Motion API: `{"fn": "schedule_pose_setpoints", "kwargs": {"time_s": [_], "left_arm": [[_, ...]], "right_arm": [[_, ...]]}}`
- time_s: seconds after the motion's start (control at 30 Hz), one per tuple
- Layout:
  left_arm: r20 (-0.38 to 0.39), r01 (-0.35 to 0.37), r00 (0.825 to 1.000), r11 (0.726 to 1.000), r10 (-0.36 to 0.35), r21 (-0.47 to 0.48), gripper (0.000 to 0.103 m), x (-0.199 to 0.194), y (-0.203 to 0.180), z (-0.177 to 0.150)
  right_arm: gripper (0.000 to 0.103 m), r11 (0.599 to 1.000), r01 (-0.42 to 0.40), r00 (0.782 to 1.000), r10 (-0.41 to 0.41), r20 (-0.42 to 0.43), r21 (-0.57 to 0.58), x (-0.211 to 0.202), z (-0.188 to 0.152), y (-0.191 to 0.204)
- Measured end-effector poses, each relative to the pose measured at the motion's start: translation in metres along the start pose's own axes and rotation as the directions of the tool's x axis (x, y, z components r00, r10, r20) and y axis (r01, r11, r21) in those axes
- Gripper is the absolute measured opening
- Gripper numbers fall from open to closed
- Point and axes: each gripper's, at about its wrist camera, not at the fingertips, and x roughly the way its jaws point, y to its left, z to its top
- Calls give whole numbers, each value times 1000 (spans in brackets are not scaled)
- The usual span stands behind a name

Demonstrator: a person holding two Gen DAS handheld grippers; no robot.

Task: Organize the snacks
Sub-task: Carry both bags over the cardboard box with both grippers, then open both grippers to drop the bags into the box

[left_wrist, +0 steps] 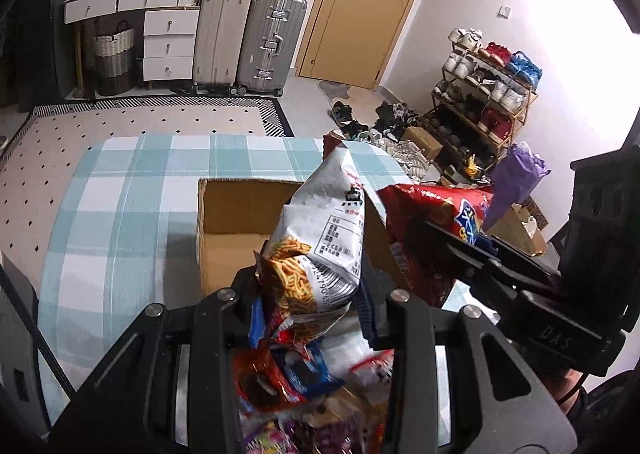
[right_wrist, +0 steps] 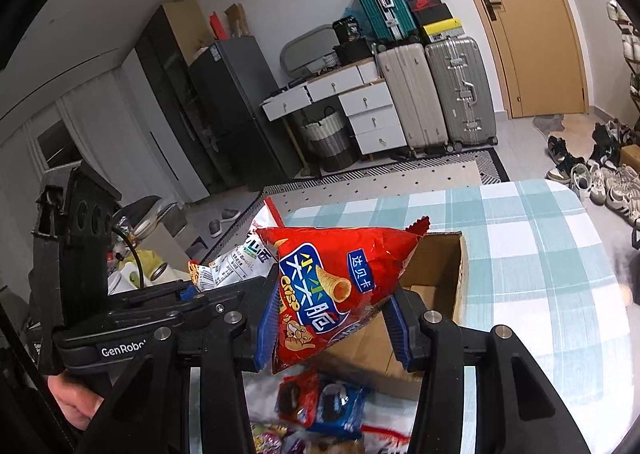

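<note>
- Across the blue-and-white checked tablecloth (left_wrist: 120, 190): sitting open and, as far as visible, empty, a brown cardboard box (left_wrist: 228, 242).
- Above the box: hanging clamped in the left gripper (left_wrist: 310, 294), a white noodle-snack bag (left_wrist: 320, 230).
- Beside it: pinched between the blue pads of the right gripper (right_wrist: 334, 318), a red cone-crisp bag (right_wrist: 332, 278).
- Below both: lying unsorted, a heap of small cookie packets (right_wrist: 320, 406); judging by that, barely starting.

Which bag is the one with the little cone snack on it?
Find the checked blue table with the open cardboard box. Just in front of the box, the right gripper holds a puffy red bag. Unlike the white bag beside it, it shows a golden cone.
</note>
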Motion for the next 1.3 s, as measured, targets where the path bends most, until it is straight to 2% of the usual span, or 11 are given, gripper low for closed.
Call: {"fn": "schedule_pose_setpoints", "kwargs": {"time_s": [0.33, 0.67, 0.73, 0.8, 0.9, 0.97, 1.3], "left_arm": [[-69, -31, 997, 999, 29, -23, 33, 60, 24, 10], [-121, -39, 992, 999, 35, -30, 33, 99, 35, 4], [-137, -55, 989, 998, 51, -30, 40, 102, 35, 4], [-141, -70, 988, 997, 65, -32, 60, 102, 36, 5], [-121, -102, 988, 994, 98, -27, 78, 96, 41, 6], [-105, -93, 990, 995, 89, -37, 81, 89, 43, 5], [-67, -123, 990, 992, 122, -16, 81, 55, 31, -1]], "right_arm": [[46, 998, 47, 996, -44, -75, 40, 61, 9, -28], [47, 994, 97, 989, -90, -120, 53, 91, 1, -49], [51, 992, 110, 988, -102, -118, 61, 93, -1, -54], [53, 991, 117, 987, -109, -119, 63, 93, 0, -56], [62, 990, 128, 987, -122, -101, 60, 87, 0, -59], [68, 990, 129, 989, -123, -83, 60, 81, 1, -59], [69, 991, 123, 992, -121, -39, 49, 52, 4, -51]]}}
